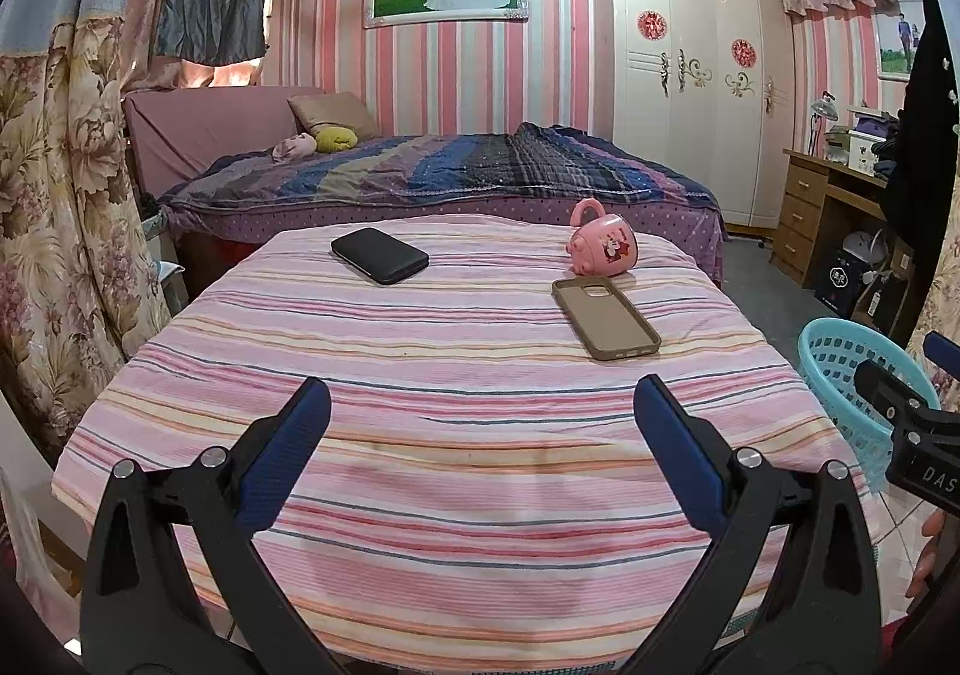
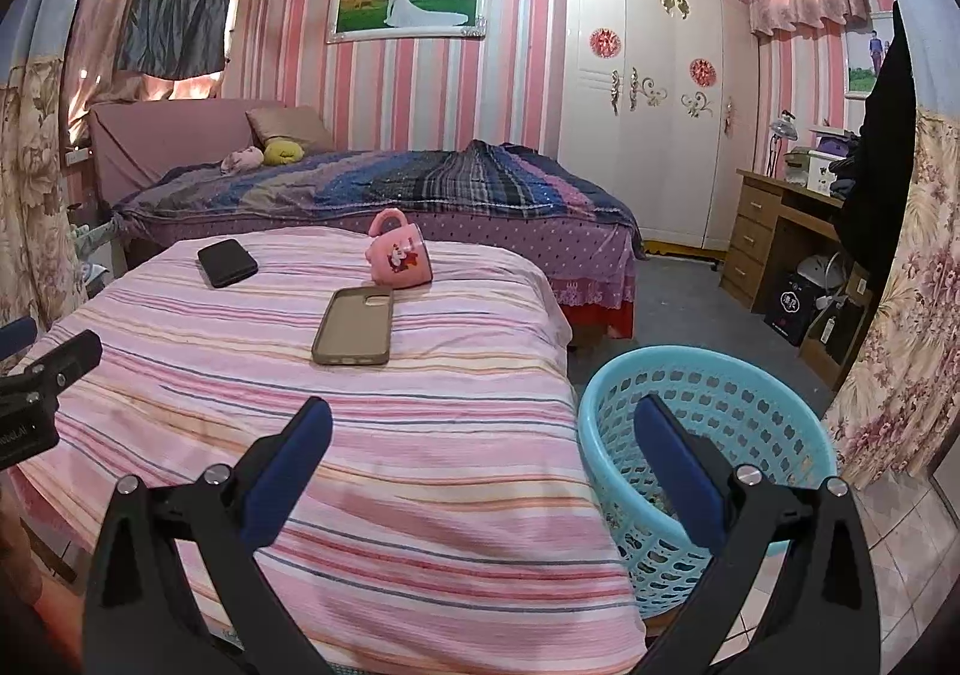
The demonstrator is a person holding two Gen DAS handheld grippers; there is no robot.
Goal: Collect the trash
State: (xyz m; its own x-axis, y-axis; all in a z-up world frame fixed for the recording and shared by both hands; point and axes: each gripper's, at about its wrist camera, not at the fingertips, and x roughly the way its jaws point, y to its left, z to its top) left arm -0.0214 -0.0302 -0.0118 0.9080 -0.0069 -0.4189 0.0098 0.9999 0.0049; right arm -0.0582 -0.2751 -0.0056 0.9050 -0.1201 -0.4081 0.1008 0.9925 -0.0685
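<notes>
My left gripper [image 1: 482,405] hangs open over the near part of a table under a pink striped cloth [image 1: 420,435], nothing between its fingers. My right gripper [image 2: 483,423] is open too, straddling the table's right edge and the rim of a light blue perforated basket [image 2: 750,375] on the floor. Something small and dark lies in the basket's bottom; I cannot tell what. On the cloth lie a black case [image 1: 379,255], a tan phone case [image 1: 605,318] face up, and a pink mug [image 1: 603,249] on its side. No loose trash shows on the cloth.
A bed with a purple-blue cover [image 1: 450,171] stands behind the table. A white wardrobe [image 1: 690,75] and a wooden desk [image 1: 822,207] fill the right side. Floral curtains [image 1: 54,195] hang at the left. The basket [image 1: 852,375] sits right of the table.
</notes>
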